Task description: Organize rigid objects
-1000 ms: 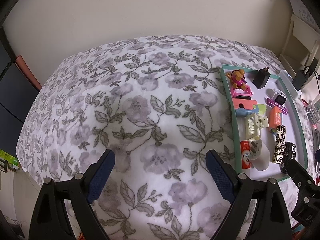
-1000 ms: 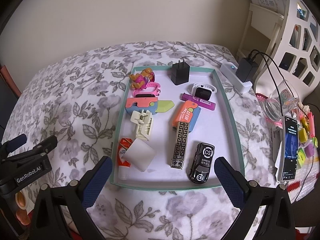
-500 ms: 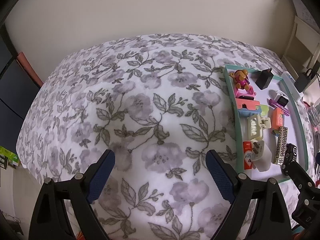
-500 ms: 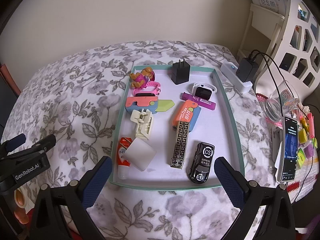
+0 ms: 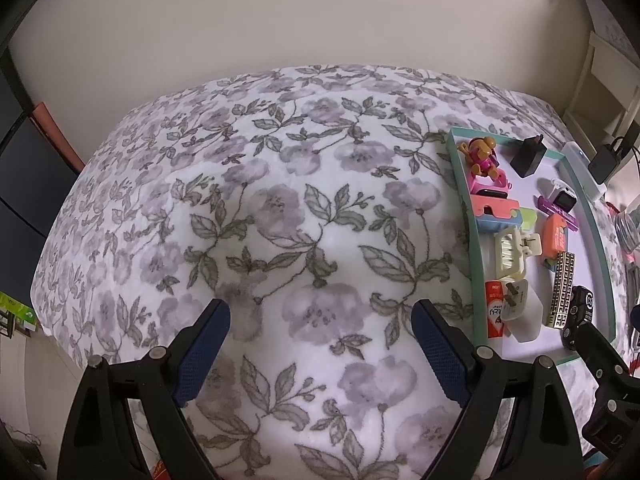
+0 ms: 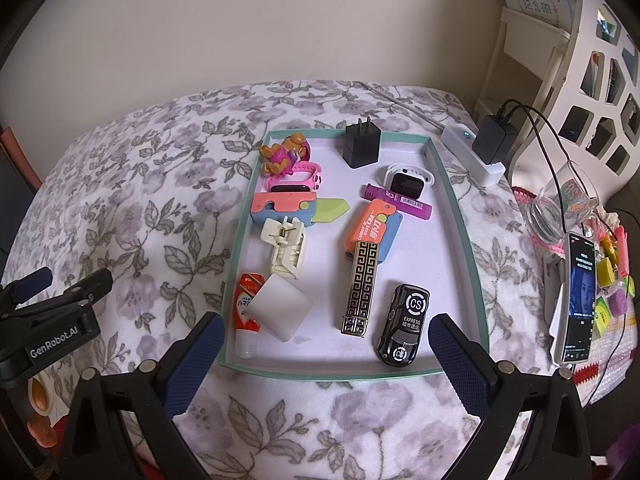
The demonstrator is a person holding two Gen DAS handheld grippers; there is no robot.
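Observation:
A teal-rimmed tray lies on the flowered bedspread and holds several small objects in two rows. Among them are a black charger, a pink toy figure, a black toy car, a patterned comb, a cream hair clip and a red-and-white tube. My right gripper stands open just before the tray's near edge, with nothing between its fingers. My left gripper is open over bare bedspread, left of the tray.
A white power strip with a black plug sits beyond the tray's far right corner. A glass, a phone and small coloured items crowd the right side. A white shelf stands behind them. The wall runs along the back.

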